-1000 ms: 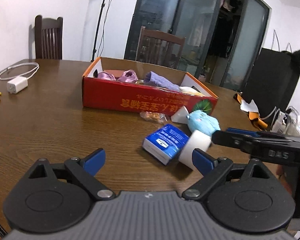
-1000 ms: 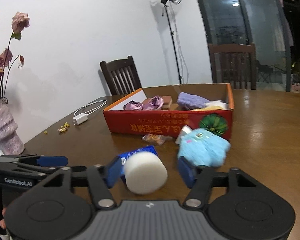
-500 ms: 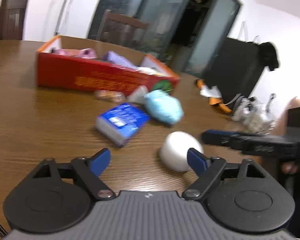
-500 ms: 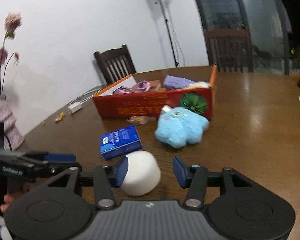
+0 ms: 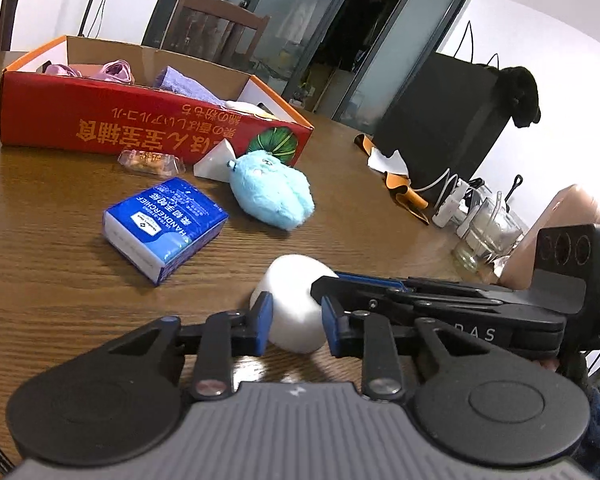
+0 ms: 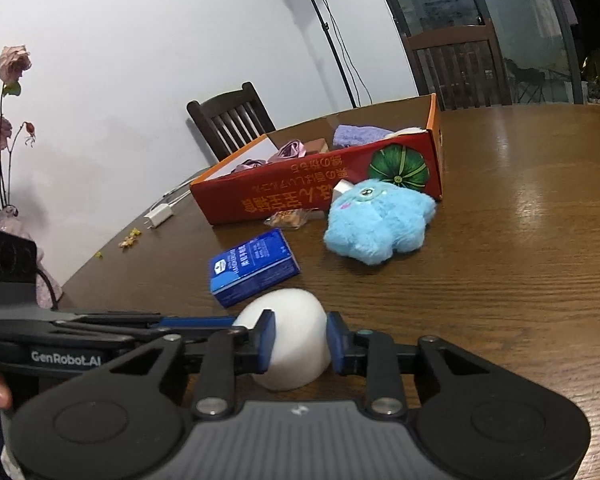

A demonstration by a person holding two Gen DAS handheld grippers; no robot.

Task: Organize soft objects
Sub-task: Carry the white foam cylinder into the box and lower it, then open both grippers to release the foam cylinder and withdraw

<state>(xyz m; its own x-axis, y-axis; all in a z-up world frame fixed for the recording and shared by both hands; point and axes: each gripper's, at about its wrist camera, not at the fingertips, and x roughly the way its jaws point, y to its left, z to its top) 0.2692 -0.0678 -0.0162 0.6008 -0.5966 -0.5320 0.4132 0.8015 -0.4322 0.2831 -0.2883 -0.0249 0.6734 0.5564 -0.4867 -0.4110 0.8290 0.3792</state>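
A white foam sponge [image 5: 294,296] [image 6: 290,308] lies on the wooden table near its front edge. My left gripper [image 5: 296,328] has the sponge between its closing jaws, and both blue pads touch its sides. My right gripper [image 6: 300,340] comes in from the other side; its jaws are closing too, with pads pressed on the same sponge. Each gripper shows side-on in the other's view: the right gripper [image 5: 324,286] and the left gripper [image 6: 232,322]. Behind lie a blue tissue pack [image 5: 164,224], a light-blue plush toy [image 5: 272,192] and the open red box [image 5: 140,132] holding purple cloths.
A clear snack packet [image 5: 148,160] and a white wedge [image 5: 216,162] lie against the box front. Glass jars [image 5: 488,232] and a black bag [image 5: 440,128] stand at the right. A white charger [image 6: 158,214] and a flower vase [image 6: 4,216] are at the left. Chairs ring the table.
The left gripper swung right onto the sponge and narrowed from wide open to touching it. The right gripper's jaws also narrowed onto the sponge, which now rests lower on the table.
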